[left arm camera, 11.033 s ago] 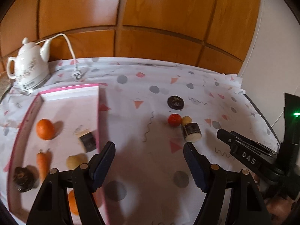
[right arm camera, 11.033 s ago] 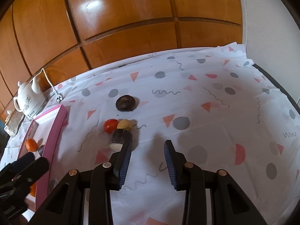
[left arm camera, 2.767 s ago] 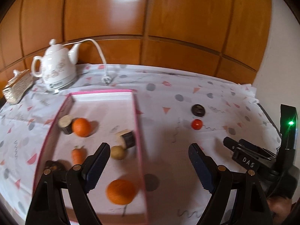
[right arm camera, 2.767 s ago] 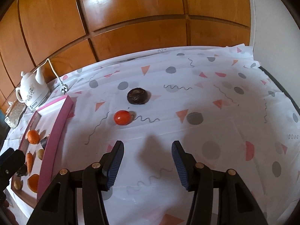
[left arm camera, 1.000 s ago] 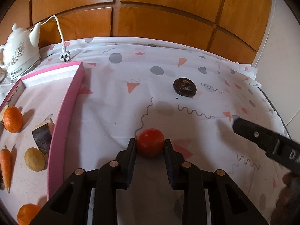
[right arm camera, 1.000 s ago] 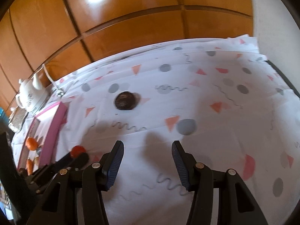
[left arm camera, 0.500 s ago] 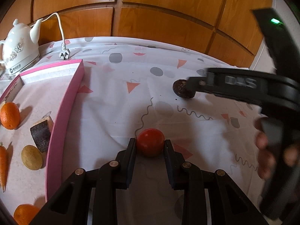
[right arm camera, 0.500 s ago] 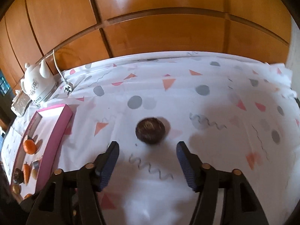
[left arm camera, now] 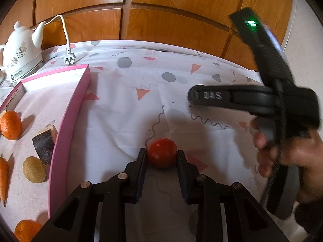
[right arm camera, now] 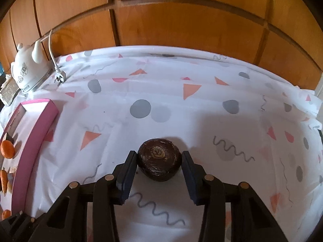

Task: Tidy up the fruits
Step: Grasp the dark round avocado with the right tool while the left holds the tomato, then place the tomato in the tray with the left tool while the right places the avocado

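Observation:
My left gripper (left arm camera: 161, 157) is shut on a red tomato (left arm camera: 162, 152) just above the patterned tablecloth. My right gripper (right arm camera: 159, 161) has its jaws around a dark brown round fruit (right arm camera: 159, 159) on the cloth; the left finger touches it and a small gap shows at the right finger. The right gripper's body (left arm camera: 252, 100) crosses the left wrist view and hides that fruit there. The pink-rimmed tray (left arm camera: 66, 121) at the left holds oranges (left arm camera: 10, 125), a carrot (left arm camera: 4, 177), a potato (left arm camera: 34, 169) and a dark wedge (left arm camera: 44, 144).
A white kettle (left arm camera: 21, 57) with its cord and plug (left arm camera: 69, 59) stands behind the tray, by the wooden wall panels. The tray rim (right arm camera: 38, 129) and kettle (right arm camera: 28, 74) also show at the left of the right wrist view. The table's right edge runs by a white wall.
My right gripper has moved forward to the dark fruit and its jaws have narrowed around it. My left gripper keeps its hold on the tomato and has barely moved.

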A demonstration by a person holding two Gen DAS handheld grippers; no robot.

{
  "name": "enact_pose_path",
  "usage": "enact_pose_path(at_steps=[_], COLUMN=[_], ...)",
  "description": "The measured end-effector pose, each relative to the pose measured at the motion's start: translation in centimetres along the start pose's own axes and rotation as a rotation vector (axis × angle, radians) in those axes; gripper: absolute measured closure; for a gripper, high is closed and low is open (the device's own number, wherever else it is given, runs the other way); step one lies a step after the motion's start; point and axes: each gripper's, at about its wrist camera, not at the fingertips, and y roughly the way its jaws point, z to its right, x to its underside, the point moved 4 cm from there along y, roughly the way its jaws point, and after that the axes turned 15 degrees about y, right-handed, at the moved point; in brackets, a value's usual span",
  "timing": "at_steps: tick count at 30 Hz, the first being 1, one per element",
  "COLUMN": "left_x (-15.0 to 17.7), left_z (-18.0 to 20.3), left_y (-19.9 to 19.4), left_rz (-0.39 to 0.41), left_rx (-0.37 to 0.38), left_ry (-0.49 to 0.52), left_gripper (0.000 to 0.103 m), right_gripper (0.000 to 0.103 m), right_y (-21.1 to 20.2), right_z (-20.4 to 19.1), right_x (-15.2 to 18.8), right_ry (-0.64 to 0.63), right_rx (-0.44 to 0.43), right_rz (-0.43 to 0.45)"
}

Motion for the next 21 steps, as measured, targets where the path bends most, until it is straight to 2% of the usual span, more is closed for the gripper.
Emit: enact_pose_path(at_steps=[9, 15, 21], left_x=[0.0, 0.0, 0.0], left_z=[0.1, 0.2, 0.2], left_y=[0.0, 0.0, 0.0], left_rz=[-0.003, -0.005, -0.007], left_rx=[-0.008, -0.013, -0.019], left_ry=[0.010, 0.015, 0.024], left_gripper=[0.073, 0.073, 0.074], right_gripper=[0.058, 0.058, 0.058], right_y=[-4.1, -5.9, -6.2], right_z=[1.5, 2.1, 2.1], right_x=[4.9, 7.7, 8.4], right_ry=[0.095, 0.131, 0.127], right_rx=[-0.036, -0.044, -0.042], right_rz=[-0.041, -0.010, 0.015])
